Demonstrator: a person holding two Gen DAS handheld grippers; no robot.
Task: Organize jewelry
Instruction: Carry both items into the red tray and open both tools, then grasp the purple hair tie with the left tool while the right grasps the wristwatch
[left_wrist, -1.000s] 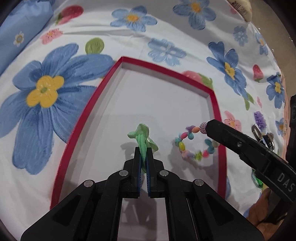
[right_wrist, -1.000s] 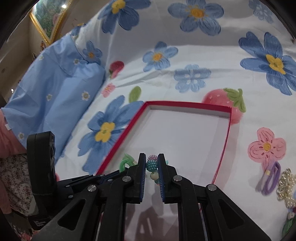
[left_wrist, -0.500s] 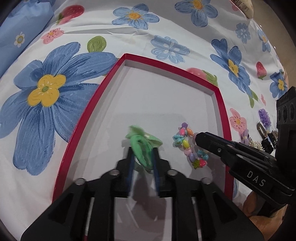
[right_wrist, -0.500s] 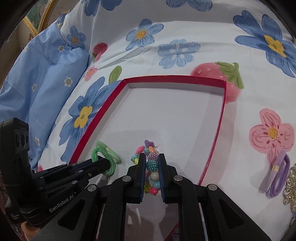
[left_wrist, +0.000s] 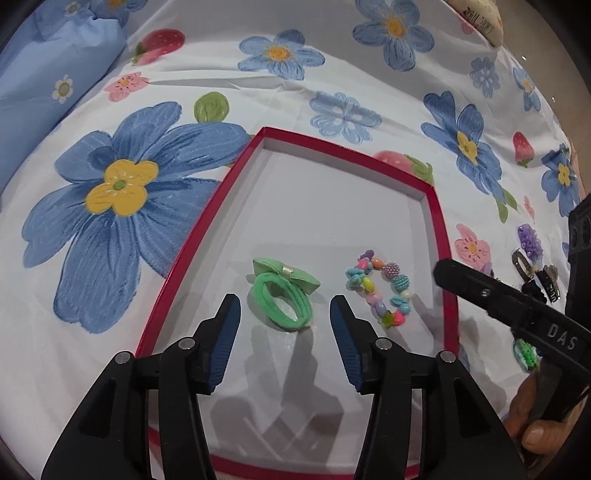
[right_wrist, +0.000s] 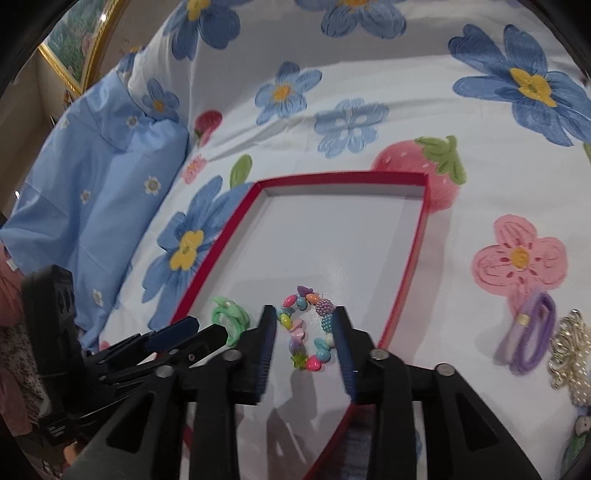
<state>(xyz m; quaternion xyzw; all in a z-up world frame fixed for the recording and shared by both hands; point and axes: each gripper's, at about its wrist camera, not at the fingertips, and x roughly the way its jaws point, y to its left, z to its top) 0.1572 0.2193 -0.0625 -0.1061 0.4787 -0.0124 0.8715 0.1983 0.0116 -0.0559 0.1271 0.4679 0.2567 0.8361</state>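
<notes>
Your left hand-held gripper (left_wrist: 284, 325) and right hand-held gripper (right_wrist: 304, 343), jaws just opened, stand apart over the red-rimmed tray (left_wrist: 177, 266) on the bed, near its front edge. The green hair tie (left_wrist: 282, 291) is soft; the beaded bracelet (right_wrist: 306, 328) is light and slippery, so pinch across its strand.

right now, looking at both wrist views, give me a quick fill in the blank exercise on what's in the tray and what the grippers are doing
1. The green hair tie lies inside the tray with the ____ rim.
2. Next to it in the tray lies a beaded ____.
3. The left gripper has just been opening; its jaws stand ____ around the hair tie without pressing it.
4. The purple hair tie lies ____ the tray, on the floral sheet.

Missing words: red; bracelet; open; outside
</notes>
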